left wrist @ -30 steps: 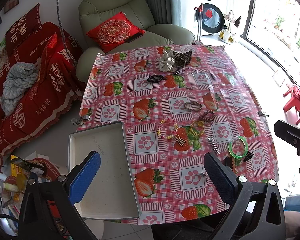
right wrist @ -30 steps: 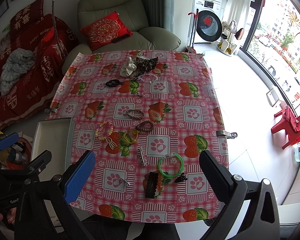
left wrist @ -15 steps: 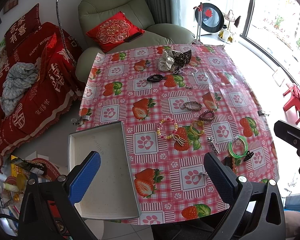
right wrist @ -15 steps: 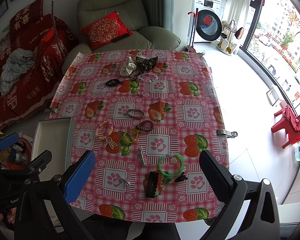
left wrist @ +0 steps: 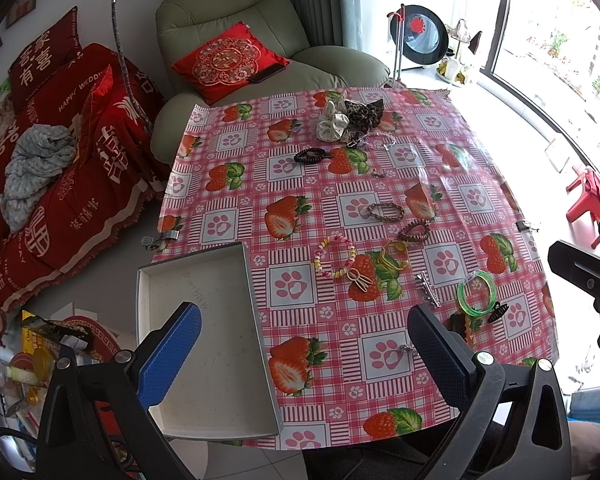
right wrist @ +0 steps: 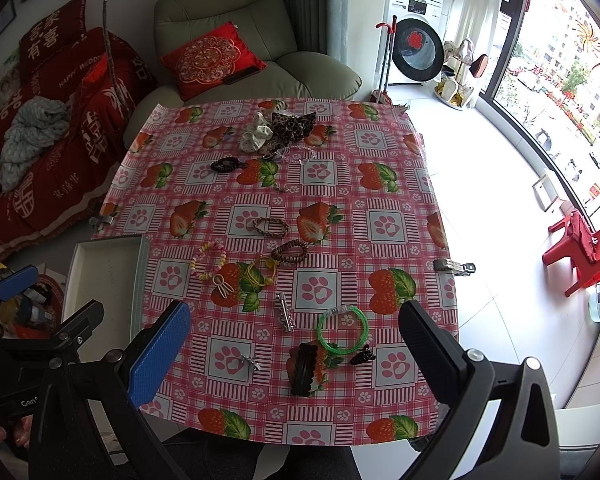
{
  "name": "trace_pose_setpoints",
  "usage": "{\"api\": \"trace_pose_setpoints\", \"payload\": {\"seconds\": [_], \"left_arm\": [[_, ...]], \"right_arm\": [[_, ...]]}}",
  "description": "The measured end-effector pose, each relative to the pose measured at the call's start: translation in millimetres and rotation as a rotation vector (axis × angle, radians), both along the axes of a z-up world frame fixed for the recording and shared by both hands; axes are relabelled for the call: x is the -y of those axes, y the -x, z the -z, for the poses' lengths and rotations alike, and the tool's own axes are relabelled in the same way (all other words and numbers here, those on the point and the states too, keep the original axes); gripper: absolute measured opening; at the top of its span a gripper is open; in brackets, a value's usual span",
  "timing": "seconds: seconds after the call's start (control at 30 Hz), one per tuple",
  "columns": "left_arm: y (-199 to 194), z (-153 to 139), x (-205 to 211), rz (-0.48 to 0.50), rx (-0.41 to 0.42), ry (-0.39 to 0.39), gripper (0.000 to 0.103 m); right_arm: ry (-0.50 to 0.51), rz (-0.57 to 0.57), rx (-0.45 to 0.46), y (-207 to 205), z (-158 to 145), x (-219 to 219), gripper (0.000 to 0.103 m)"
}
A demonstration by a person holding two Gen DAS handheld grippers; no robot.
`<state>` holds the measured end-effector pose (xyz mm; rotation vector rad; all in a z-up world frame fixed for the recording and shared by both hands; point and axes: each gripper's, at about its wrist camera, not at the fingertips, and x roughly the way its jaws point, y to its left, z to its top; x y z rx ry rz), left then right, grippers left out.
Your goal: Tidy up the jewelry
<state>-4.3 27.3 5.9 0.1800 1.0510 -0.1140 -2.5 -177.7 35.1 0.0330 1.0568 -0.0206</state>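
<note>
Left gripper (left wrist: 304, 354): jaws spread wide, holding nothing, raised above the near edge of the counter (left wrist: 476, 168). One blue pad hangs over the white tray (left wrist: 204, 360); the dark pad hangs over the patterned cloth.

Right gripper (right wrist: 294, 354): jaws likewise spread wide and empty, raised above the near edge of the counter, with the black scalloped hair clip (right wrist: 303, 368) lying on the cloth below and between the fingers.

White tray: shallow, rectangular, nothing visible inside, sitting at the near left corner of the counter and overhanging its left edge.

Jewelry, all lying loose on the strawberry-and-paw cloth, none in the tray:
- Green bangle (left wrist: 476, 293), near right area, with a small black claw clip (left wrist: 498, 312) touching or just beside its near rim.
- Silver hair clip (left wrist: 429, 290), just left of the green bangle.
- Pastel bead bracelet (left wrist: 335, 257), centre, with a beige bow-shaped clip (left wrist: 359, 278) at its near edge.
- Yellow elastic loops (left wrist: 395, 254), just right of the bead bracelet.
- Brown coiled band (left wrist: 414, 231) and braided bracelet (left wrist: 385, 212), beyond the yellow loops.
- Black coiled hair tie (left wrist: 310, 156), farther back.
- White scrunchie (left wrist: 331, 121) and leopard-print scrunchie (left wrist: 365, 113), touching, at the far edge, with a clear bead strand (left wrist: 374, 142) just in front.
- Small silver charm (right wrist: 250, 361), near edge, left of the black scalloped clip.
</note>
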Motion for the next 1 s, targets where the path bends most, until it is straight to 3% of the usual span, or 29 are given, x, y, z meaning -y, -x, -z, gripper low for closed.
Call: {"api": "trace_pose_setpoints", "payload": {"seconds": [0.53,0.83,1.0], "left_arm": [[-4.4,13.3,-2.4,0.015,-0.037,0.015,0.103],[-33.3,43.0,-19.4,0.047,-0.123,0.043,0.103],[-58.5,63.3,-25.1,0.077,-0.142,0.021,0.103]], "right_arm": [[-0.013,0.026,-0.032,1.9,13.2,-1.8,0.103],[-0.063,0.124,-0.095,-2.5,33.9,6.9,0.103],[-0.077,0.181,-0.147,-9.8,55.8,4.9,0.103]]}}
